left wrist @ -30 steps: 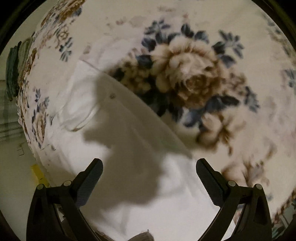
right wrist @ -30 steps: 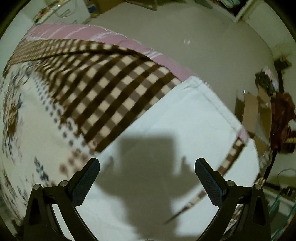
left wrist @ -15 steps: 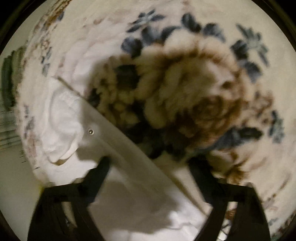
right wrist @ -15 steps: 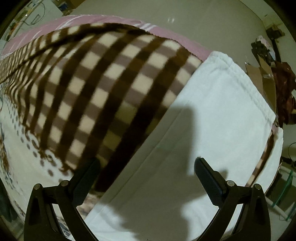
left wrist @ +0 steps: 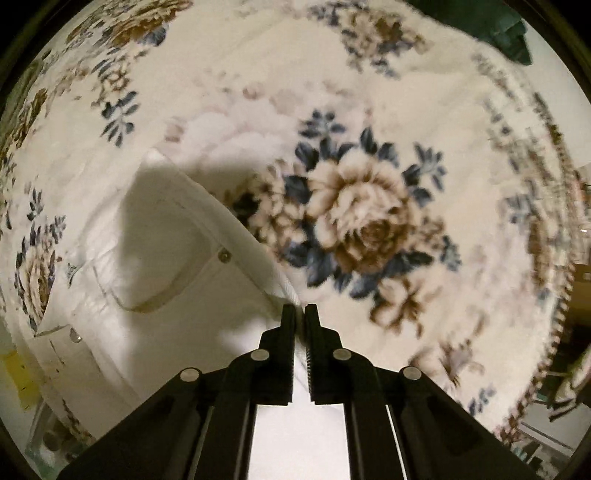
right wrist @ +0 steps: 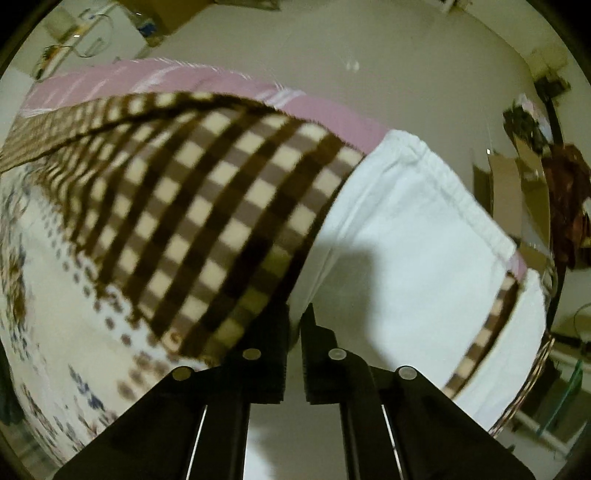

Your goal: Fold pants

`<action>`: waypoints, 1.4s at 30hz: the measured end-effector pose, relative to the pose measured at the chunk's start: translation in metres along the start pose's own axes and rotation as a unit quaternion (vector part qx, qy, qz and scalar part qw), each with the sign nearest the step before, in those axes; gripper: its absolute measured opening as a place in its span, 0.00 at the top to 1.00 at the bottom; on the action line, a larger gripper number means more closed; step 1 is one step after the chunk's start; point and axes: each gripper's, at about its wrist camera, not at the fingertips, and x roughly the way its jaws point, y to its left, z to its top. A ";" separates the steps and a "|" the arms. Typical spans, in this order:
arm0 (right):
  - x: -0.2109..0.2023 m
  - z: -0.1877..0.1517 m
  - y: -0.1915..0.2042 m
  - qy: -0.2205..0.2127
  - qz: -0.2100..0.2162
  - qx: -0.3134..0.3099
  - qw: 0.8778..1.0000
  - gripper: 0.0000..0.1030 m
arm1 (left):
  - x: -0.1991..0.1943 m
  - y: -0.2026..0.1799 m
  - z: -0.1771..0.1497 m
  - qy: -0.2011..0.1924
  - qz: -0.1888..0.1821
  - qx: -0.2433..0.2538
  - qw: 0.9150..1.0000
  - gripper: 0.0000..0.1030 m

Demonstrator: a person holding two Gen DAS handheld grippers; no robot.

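Observation:
White pants (left wrist: 155, 266) lie on a floral blanket (left wrist: 369, 229). In the left wrist view I see their waist end with a pocket and a rivet (left wrist: 223, 254). My left gripper (left wrist: 300, 314) is shut on the pants' right-hand edge. In the right wrist view a white leg with its hem (right wrist: 413, 236) lies over a brown checked blanket (right wrist: 207, 221). My right gripper (right wrist: 295, 317) is shut on the leg's left edge.
The checked blanket has a pink border (right wrist: 155, 77) at the bed's far edge, with bare floor (right wrist: 388, 55) beyond. Cardboard boxes and clutter (right wrist: 535, 177) stand at the right. A green cloth (left wrist: 509, 33) lies at the blanket's far right edge.
Both grippers were open above the pants. They have come down to the fabric edges and closed on them.

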 end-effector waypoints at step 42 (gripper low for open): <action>-0.056 -0.157 -0.325 -0.029 0.141 0.019 0.989 0.37 | -0.046 0.240 -0.261 -0.019 -0.030 0.030 0.999 0.84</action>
